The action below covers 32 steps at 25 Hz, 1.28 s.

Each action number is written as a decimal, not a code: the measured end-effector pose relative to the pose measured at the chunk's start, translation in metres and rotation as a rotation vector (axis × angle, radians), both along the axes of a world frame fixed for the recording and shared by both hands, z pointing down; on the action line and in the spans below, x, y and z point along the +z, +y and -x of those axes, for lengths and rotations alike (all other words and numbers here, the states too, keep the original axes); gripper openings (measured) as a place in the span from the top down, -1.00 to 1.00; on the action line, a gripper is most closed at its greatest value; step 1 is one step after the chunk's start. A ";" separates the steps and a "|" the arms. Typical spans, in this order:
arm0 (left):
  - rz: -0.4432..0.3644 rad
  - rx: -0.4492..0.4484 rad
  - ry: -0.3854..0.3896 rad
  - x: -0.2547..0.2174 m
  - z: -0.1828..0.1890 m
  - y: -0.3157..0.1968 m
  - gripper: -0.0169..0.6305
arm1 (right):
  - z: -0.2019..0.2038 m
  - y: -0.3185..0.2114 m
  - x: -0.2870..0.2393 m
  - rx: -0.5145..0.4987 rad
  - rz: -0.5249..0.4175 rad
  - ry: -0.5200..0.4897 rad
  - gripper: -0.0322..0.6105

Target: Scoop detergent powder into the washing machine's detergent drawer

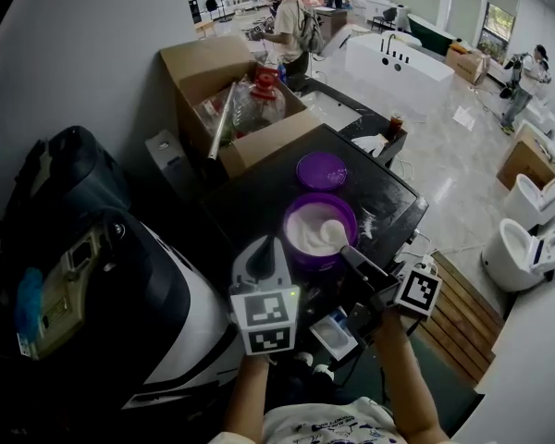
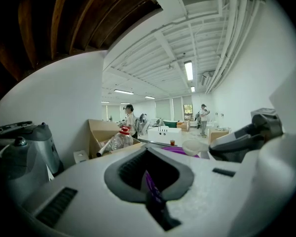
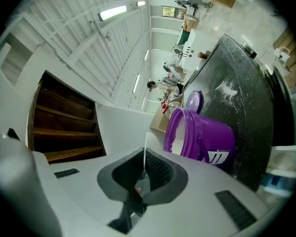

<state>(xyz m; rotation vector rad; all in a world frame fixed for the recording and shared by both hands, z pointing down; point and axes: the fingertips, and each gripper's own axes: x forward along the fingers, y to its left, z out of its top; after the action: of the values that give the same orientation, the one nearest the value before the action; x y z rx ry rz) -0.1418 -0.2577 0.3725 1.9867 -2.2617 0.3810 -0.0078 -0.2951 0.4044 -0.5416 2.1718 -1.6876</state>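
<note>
Your right gripper (image 1: 353,255) clamped the white plastic scoop (image 1: 334,235), your left gripper (image 1: 263,251) pinched the round purple tub (image 3: 207,132) by its rim; a tilted lift could have spilled powder (image 1: 307,229).

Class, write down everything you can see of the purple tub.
The purple tub looks plastic, round, lid off, with a white label on its wall. It stands upright on the dark machine top, holding white powder. A white scoop, held by the right claw, dips into the powder; the left claw grips its rim.
</note>
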 end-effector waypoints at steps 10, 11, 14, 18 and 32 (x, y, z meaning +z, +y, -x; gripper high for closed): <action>0.011 -0.006 0.005 0.009 -0.034 0.017 0.94 | -0.030 0.017 -0.004 -0.016 -0.018 -0.032 0.84; 0.012 -0.003 0.004 0.010 -0.037 0.019 0.94 | -0.034 0.019 -0.003 -0.013 -0.019 -0.032 0.84; 0.016 0.012 0.000 0.013 -0.046 0.021 0.94 | -0.045 0.023 0.001 0.005 -0.020 -0.025 0.84; 0.024 0.039 0.003 0.018 -0.055 0.024 0.94 | -0.059 0.026 0.006 0.040 -0.015 -0.023 0.84; 0.065 0.210 0.012 0.034 -0.088 0.041 0.94 | -0.102 0.059 0.018 0.228 0.001 0.015 0.84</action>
<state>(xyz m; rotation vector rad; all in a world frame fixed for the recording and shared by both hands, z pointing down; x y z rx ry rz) -0.0541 -0.2165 0.4063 2.1926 -2.0120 0.4541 0.0946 -0.2356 0.4223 -0.7724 2.0316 -1.5679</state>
